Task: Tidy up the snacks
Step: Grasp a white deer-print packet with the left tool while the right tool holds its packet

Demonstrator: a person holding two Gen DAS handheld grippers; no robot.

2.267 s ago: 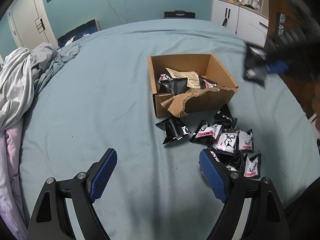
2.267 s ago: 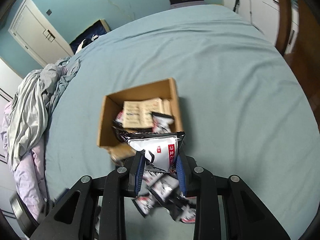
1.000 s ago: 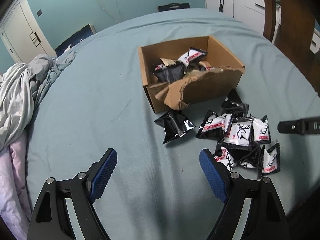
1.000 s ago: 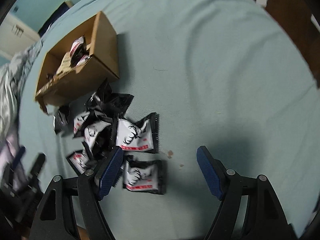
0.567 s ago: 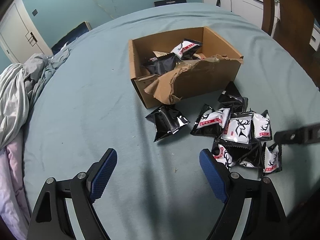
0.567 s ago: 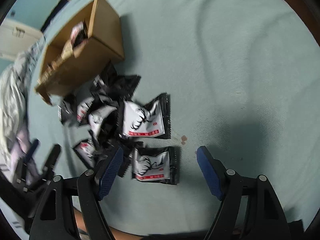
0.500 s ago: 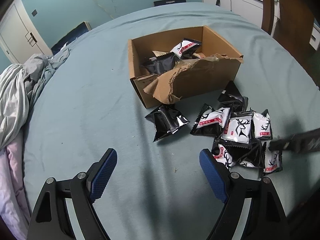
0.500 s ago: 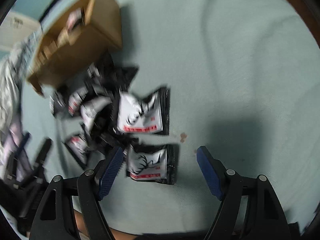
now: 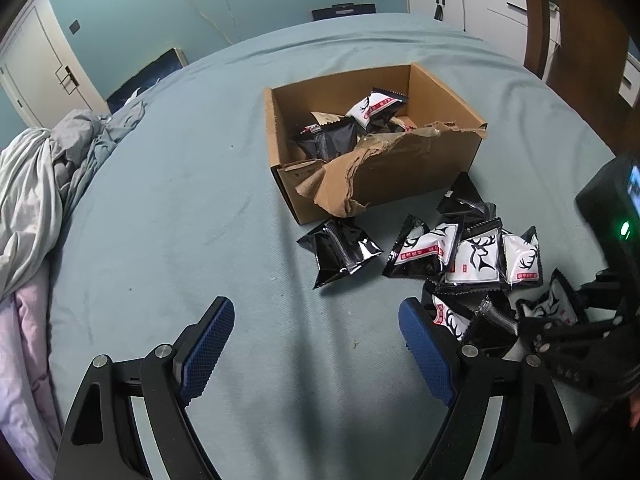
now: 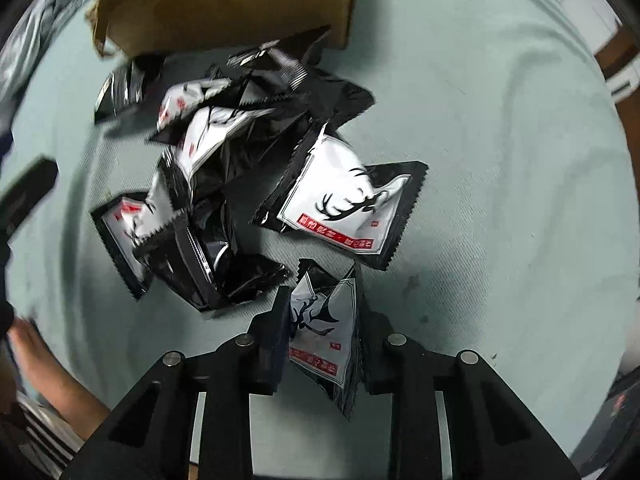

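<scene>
An open cardboard box (image 9: pixel 424 168) with a torn front flap stands on the blue bed and holds several snack packets (image 9: pixel 376 106). A pile of black-and-white deer-print packets (image 9: pixel 476 256) lies in front of it, with one black packet (image 9: pixel 340 250) apart to the left. My left gripper (image 9: pixel 316 344) is open and empty, hovering before the pile. My right gripper (image 10: pixel 324 332) is shut on a deer-print packet (image 10: pixel 324 336) at the near edge of the pile (image 10: pixel 224 168); it also shows in the left wrist view (image 9: pixel 548 308).
Crumpled bedding (image 9: pixel 36 184) lies at the bed's left edge. White cabinets (image 9: pixel 464 4) and a wooden post (image 9: pixel 560 32) stand at the back right. A large deer packet (image 10: pixel 344 208) lies just beyond my right gripper. The box's side (image 10: pixel 224 0) is above the pile.
My right gripper dropped to the pile and closed on the nearest deer-print packet; it was open before. My left gripper stayed open and barely moved.
</scene>
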